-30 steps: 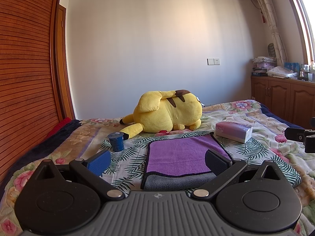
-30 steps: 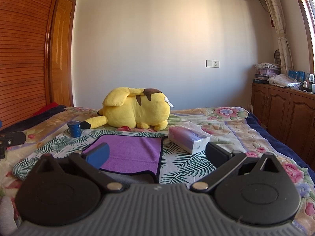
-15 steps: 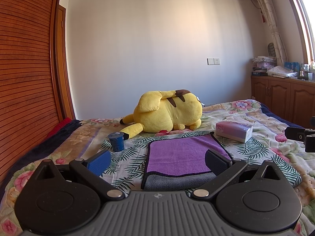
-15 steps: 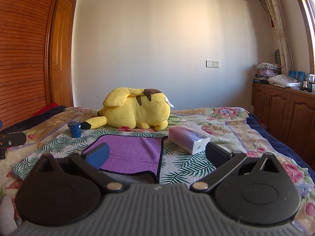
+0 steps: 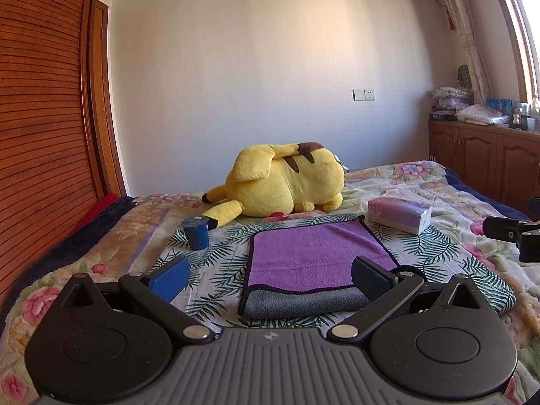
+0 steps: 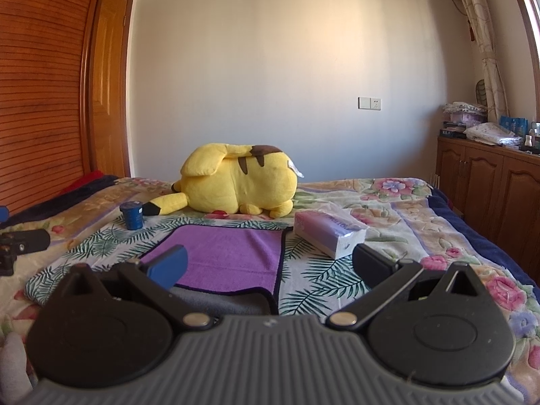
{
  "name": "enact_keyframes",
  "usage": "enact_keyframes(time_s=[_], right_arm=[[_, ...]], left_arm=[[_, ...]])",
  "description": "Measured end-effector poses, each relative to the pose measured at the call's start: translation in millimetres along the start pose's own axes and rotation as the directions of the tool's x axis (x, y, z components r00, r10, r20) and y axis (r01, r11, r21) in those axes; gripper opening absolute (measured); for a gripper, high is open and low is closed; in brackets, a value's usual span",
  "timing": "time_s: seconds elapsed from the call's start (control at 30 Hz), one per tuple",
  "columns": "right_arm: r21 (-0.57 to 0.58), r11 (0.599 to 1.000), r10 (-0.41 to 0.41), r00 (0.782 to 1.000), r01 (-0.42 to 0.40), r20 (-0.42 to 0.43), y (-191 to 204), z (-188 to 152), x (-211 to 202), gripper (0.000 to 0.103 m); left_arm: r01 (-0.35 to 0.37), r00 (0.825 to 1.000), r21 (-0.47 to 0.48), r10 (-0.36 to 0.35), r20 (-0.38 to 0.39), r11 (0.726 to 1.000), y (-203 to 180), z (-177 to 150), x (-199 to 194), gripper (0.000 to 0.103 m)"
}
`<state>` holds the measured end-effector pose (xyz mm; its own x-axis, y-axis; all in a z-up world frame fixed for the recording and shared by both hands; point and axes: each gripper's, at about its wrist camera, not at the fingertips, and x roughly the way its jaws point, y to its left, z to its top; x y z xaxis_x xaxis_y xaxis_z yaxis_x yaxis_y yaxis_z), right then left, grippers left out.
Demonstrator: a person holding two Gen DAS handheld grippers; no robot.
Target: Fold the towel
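Note:
A purple towel (image 5: pixel 317 253) with a grey underside and dark trim lies folded flat on the leaf-print cloth on the bed; it also shows in the right wrist view (image 6: pixel 233 256). My left gripper (image 5: pixel 270 275) is open and empty, held just short of the towel's near edge. My right gripper (image 6: pixel 270 265) is open and empty, over the towel's near right corner. Neither touches the towel. The right gripper's tip shows at the right edge of the left wrist view (image 5: pixel 506 233).
A yellow plush toy (image 5: pixel 287 182) lies behind the towel. A blue cup (image 5: pixel 195 233) stands to the towel's left, a pink tissue pack (image 5: pixel 398 214) to its right. A wooden wardrobe (image 5: pixel 44 118) is at left, cabinets (image 5: pixel 482 162) at right.

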<state>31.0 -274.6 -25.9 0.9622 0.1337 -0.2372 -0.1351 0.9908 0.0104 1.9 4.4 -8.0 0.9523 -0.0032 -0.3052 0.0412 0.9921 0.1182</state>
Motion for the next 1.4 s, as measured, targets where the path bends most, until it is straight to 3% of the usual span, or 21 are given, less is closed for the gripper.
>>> enact_keyframes(time_s=[0.4,0.53,1.17,1.4], right_arm=[[-0.01,0.999,0.032,0.998,-0.032,-0.048,4,-1,12,0.102],[-0.012,0.999,0.043,0.997,-0.044,-0.07,4,-2,19,0.091],[-0.014,0.996,0.086,0.986,-0.089,-0.141,3,-6,54,0.083],[-0.019,0.994,0.1,0.979,-0.105,-0.18,5,-8,70,0.079]], left_arm=[[0.011,0.999,0.015,-0.011,-0.033,1.0,-6,4,13,0.087],[0.017,0.999,0.023,-0.016,-0.044,1.0,-7,3,19,0.087],[0.08,0.991,0.045,-0.075,-0.109,0.996,-13,4,53,0.087],[0.102,0.986,0.022,-0.098,-0.138,0.995,-8,4,70,0.082]])
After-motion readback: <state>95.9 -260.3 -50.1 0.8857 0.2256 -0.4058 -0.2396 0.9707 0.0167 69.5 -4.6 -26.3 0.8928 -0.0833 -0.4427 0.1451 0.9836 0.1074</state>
